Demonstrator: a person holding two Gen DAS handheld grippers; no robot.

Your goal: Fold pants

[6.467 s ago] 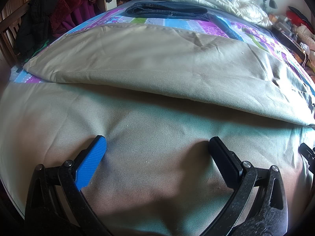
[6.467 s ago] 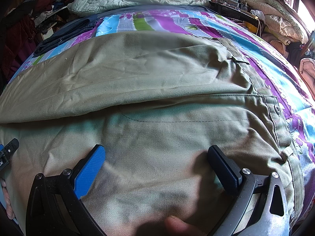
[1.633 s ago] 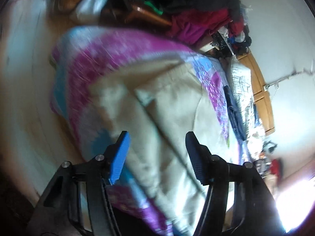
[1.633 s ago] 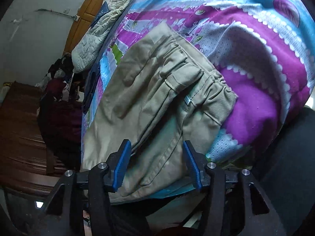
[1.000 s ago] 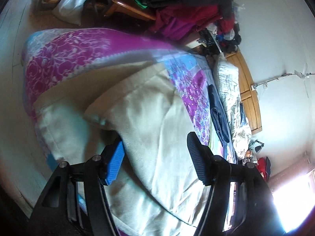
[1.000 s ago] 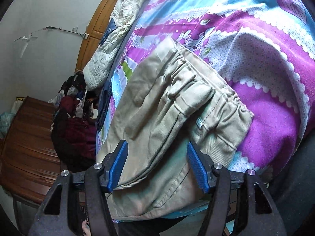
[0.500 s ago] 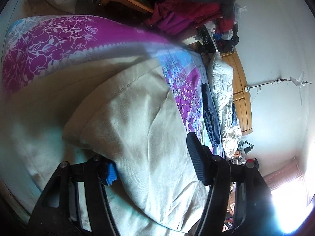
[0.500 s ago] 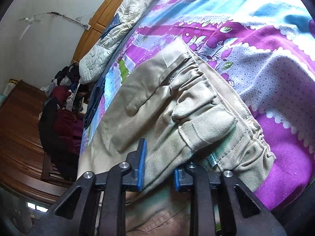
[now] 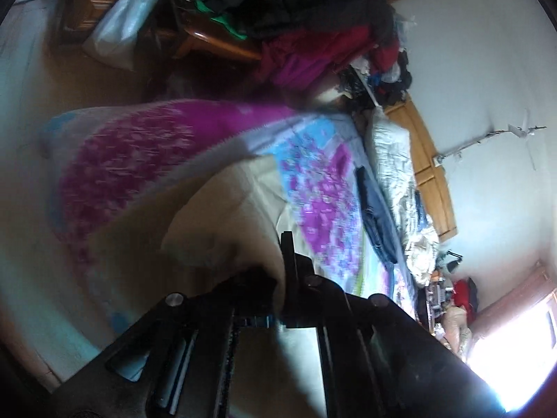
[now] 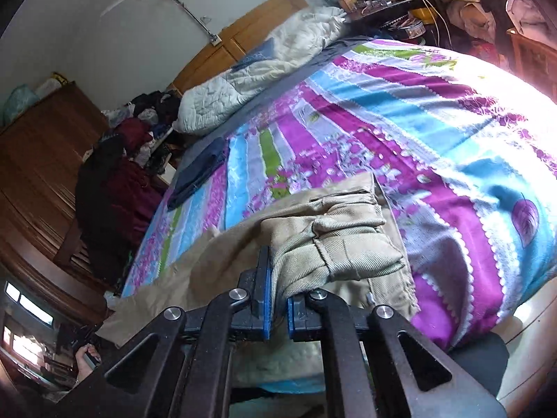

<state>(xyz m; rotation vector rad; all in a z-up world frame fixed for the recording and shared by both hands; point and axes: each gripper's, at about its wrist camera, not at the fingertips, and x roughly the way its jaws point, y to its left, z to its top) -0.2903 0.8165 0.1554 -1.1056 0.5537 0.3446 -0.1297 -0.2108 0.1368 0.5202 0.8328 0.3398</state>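
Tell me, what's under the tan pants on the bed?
The tan pants lie on the striped purple-and-blue bedspread, which shows all around them. The right gripper pinches their waistband. Whatever lies directly under the cloth is covered.

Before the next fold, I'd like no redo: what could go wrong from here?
1. The right gripper pinches a thick bunch of the pants at the waistband; a hard pull could slip it free or set in creases.
2. The left gripper holds only a fabric edge, in a blurred view, so that grip may be shallow.
3. The pants lie near the bed's edge; slack cloth could slide off.
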